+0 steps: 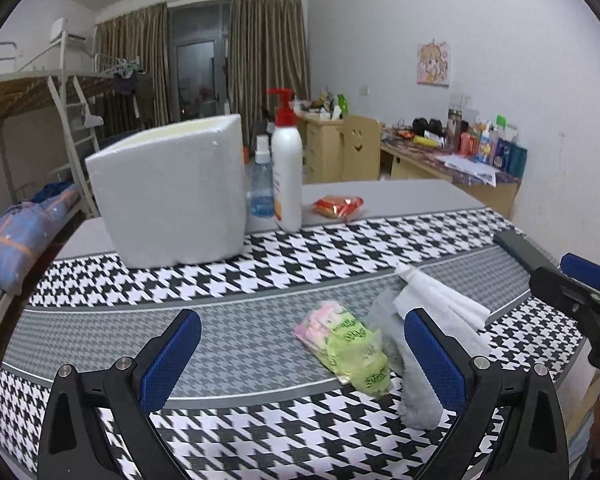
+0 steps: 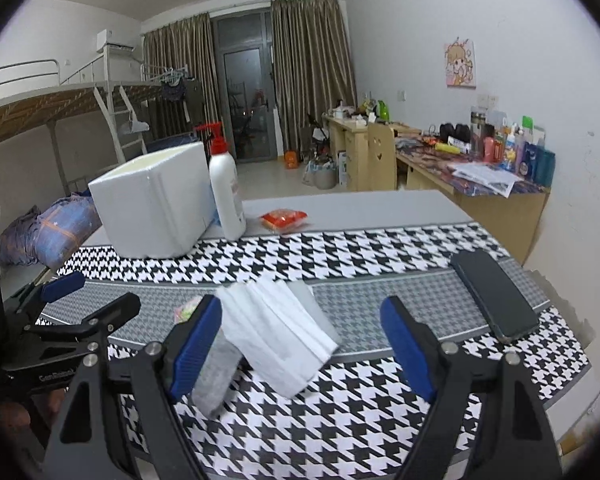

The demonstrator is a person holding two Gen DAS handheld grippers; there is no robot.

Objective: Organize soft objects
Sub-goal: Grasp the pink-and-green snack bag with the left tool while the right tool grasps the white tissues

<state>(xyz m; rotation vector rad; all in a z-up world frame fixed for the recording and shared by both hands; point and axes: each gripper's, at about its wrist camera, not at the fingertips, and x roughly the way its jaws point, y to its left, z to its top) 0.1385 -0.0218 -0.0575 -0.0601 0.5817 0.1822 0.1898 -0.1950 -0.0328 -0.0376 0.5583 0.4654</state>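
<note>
Your left claw [image 1: 302,354] hangs wide above the desk [image 1: 260,264], holding nothing. The green packet [image 1: 346,346] lies between its fingers, nearer the right one, and the grey cloth [image 1: 404,364] runs under that finger. Your right claw [image 2: 302,346] is equally wide and empty. The white tissue [image 2: 278,330] lies between its fingers, over the cloth's far end. These three soft things are heaped together at the near edge, probably as the pile awaiting sorting. The foam box [image 1: 168,192] stands open-topped at the back left, the likely bin for them. The bottle [image 1: 286,164], the sprayer [image 1: 260,184] and the red packet [image 1: 338,205] sit beside it. The phone [image 2: 494,298] lies well apart to the right. The spread fingers suit a descent onto loose, flat material.
</note>
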